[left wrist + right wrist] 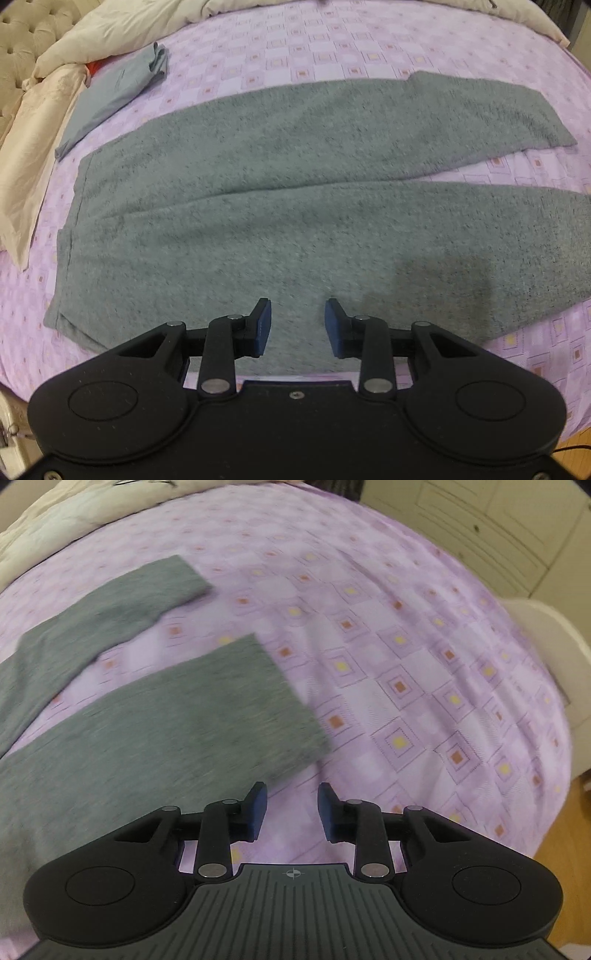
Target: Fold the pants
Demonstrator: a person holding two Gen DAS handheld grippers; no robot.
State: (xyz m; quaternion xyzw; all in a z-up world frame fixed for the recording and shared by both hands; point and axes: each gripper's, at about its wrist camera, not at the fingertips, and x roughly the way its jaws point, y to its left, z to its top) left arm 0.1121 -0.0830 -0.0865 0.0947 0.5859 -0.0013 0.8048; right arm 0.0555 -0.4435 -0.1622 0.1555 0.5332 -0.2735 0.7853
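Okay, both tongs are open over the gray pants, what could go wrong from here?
1. The legs of the gray pants lie splayed apart, so a lengthwise fold may end up uneven.
2. The right tongs hover over bare purple bedsheet beside the near cuff and could pinch sheet instead.
3. The left tongs sit mid-fabric and might bunch it.

Soft, even indoor light fell on both views, without glare. A faint shadow lay on the grey pants (295, 192) just ahead of the left tool (297, 326). Fisheye distortion bowed the bed (424, 657) and darkened the corners. The right view was smeared by motion blur, worst along the pant-leg hem; the right tool (293, 808) stayed sharp.
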